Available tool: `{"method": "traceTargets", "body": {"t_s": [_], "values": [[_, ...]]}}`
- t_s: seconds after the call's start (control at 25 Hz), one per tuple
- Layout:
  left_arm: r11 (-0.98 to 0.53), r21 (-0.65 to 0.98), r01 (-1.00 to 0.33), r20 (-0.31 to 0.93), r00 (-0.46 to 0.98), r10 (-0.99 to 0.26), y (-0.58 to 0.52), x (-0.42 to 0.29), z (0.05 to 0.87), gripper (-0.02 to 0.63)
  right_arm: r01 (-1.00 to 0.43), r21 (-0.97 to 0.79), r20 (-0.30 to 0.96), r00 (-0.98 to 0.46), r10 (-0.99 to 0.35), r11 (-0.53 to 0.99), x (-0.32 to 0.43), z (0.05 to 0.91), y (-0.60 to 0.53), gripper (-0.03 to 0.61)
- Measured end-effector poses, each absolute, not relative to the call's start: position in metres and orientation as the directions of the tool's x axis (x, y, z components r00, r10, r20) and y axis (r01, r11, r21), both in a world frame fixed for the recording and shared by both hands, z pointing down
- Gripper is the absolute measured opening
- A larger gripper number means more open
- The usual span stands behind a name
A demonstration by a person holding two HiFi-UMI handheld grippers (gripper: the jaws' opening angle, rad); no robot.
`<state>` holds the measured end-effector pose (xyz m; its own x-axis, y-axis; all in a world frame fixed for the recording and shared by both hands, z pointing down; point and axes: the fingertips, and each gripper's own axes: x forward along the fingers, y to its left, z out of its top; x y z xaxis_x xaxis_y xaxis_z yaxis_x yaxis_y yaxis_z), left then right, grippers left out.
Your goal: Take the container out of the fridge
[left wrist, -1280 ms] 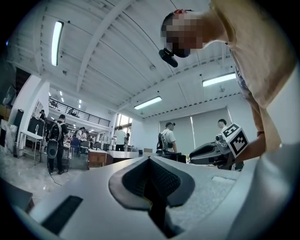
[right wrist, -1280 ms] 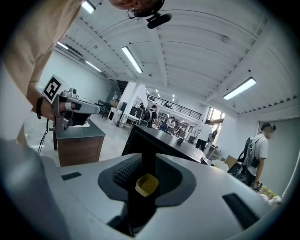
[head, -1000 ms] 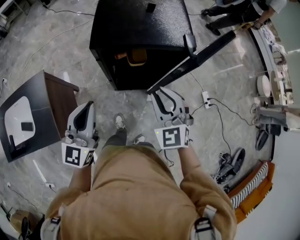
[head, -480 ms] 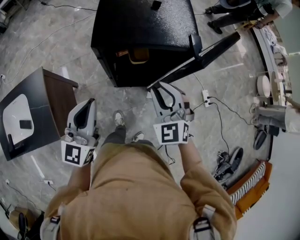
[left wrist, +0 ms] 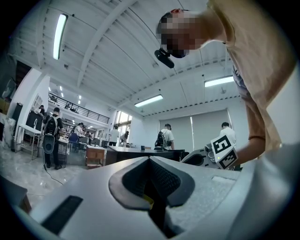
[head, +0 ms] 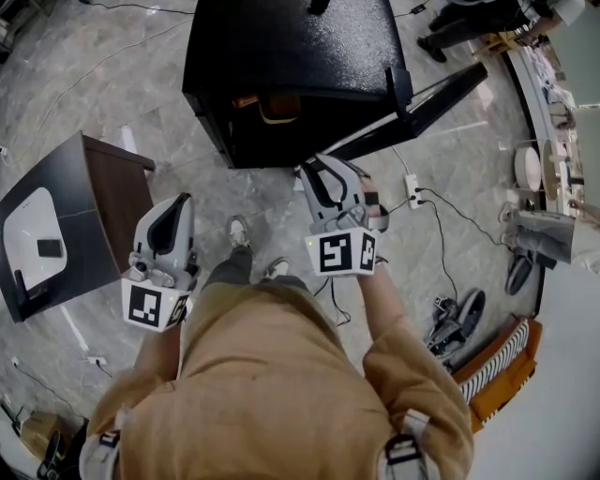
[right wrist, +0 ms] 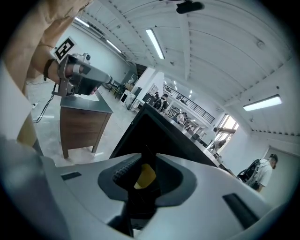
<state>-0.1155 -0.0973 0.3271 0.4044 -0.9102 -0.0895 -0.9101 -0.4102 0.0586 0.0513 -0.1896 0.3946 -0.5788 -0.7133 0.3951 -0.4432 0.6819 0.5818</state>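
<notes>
A black fridge (head: 281,56) stands on the floor ahead with its door (head: 412,108) swung open to the right. Inside, on a shelf, sits an orange-tan container (head: 274,110). My right gripper (head: 322,174) is just in front of the fridge's lower right corner, near the door's bottom edge. Its jaws are opening and nothing is gripped between them. In the right gripper view the gripper (right wrist: 145,161) points at the fridge's dark side (right wrist: 154,136). My left gripper (head: 172,217) hangs back at the left, jaws together and empty. It also shows in its own view (left wrist: 150,161).
A wooden side table (head: 66,225) with a dark top stands at the left, close to the left gripper. A power strip with cables (head: 412,195) lies right of the fridge. Shoes (head: 455,323) lie further right. Other people stand at the far right (head: 469,19).
The right gripper has moved forward, closer to the fridge and its open door. The left gripper has hardly shifted.
</notes>
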Motion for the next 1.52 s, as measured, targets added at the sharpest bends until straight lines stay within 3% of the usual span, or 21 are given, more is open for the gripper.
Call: {"method": "traceTargets", "body": {"t_s": [1.52], "values": [[-0.385,0.082,-0.919,-0.029,0.384,-0.923,-0.132,-0.146,0.359,0.000,-0.301,0.613,0.526,-0.535,-0.661,0.731,0.022,0.486,-0.266,0.101]]}}
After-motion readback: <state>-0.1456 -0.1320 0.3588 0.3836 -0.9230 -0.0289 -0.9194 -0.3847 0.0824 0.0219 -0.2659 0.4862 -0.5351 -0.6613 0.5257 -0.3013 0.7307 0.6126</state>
